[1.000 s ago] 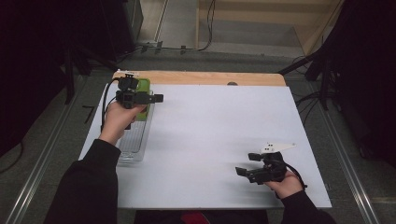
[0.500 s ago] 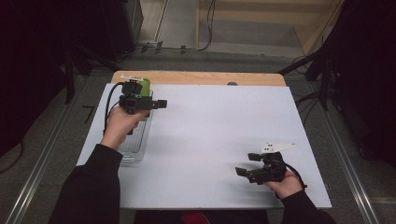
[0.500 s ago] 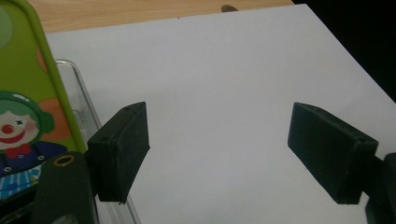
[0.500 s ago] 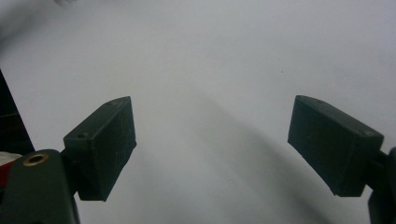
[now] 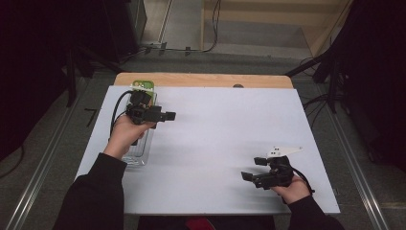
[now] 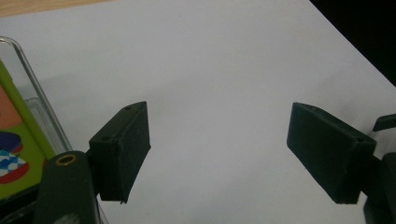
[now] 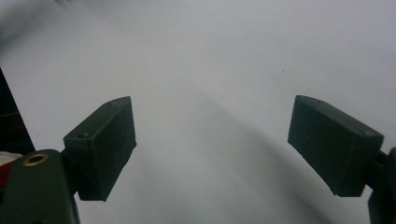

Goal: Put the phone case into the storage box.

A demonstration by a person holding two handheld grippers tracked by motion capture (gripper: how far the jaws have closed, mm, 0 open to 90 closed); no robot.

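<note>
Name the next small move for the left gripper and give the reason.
Probably swing the left gripper back over the clear tray and lower it toward the green pack at the tray's far end. Its jaws stand apart over bare white table, nothing between them, with the tray beside the hand.

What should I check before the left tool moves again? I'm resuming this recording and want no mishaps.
1. Left tool empty: ok, jaws apart with bare white table sheet between them.
2. Right tool empty: ok, jaws apart.
3. Clear plastic rectangular tray fully on the table: ok, near the left edge.
4. Green printed package in the tray: ok, beside the left tool.
5. Tools apart from each other: ok.
6. Cable clear of the tray: cannot tell.
</note>
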